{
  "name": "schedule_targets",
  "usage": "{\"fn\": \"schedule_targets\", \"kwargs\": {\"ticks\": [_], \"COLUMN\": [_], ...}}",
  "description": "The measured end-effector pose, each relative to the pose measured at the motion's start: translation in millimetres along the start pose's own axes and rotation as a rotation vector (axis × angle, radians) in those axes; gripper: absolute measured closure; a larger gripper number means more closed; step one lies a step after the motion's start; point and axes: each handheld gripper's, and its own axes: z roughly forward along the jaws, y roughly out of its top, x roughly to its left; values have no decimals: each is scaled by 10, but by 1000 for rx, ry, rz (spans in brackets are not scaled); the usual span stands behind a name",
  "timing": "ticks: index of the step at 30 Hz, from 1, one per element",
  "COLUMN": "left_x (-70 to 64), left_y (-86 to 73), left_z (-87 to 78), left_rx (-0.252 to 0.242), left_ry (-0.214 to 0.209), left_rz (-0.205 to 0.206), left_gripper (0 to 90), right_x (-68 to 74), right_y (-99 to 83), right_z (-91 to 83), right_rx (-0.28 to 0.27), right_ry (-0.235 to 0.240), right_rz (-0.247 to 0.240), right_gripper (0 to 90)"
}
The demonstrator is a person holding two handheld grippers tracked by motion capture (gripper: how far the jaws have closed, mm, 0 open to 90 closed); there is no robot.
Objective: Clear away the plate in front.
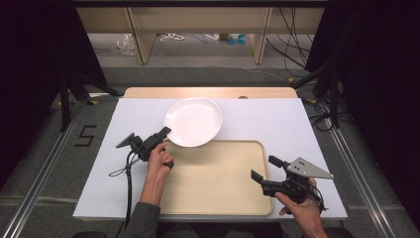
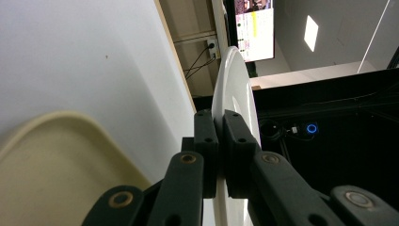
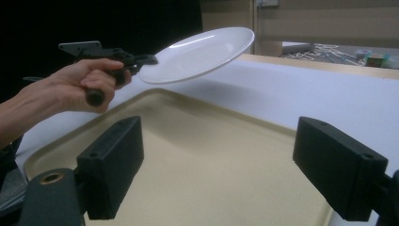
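White table [image 1: 277, 124], covered edge to edge by a pale sheet. On its near half lies a beige tray [image 1: 218, 198], shallow-rimmed, nothing lying in it. White plate [image 1: 193, 121] held clear of the surface, tilted, hanging over the tray's far-left corner and the table beyond; plate itself carries nothing. Left gripper [image 1: 162, 134] clenched on the plate's near rim, jaws pressed to either face of it in the left gripper view. Right gripper [image 1: 261, 168] released, jaws standing wide apart, hovering over the tray's near-right part, grasping nothing, well apart from the plate.
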Motion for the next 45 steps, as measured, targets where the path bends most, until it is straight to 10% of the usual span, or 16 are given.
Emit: {"fn": "schedule_targets", "kwargs": {"ticks": [45], "left_x": [134], "left_y": [-617], "left_z": [-900], "left_rx": [61], "left_ry": [16], "left_rz": [10], "left_gripper": [855], "right_x": [6], "right_y": [-4], "right_z": [10], "right_rx": [-7], "right_ry": [10], "right_rz": [10], "right_gripper": [175]}}
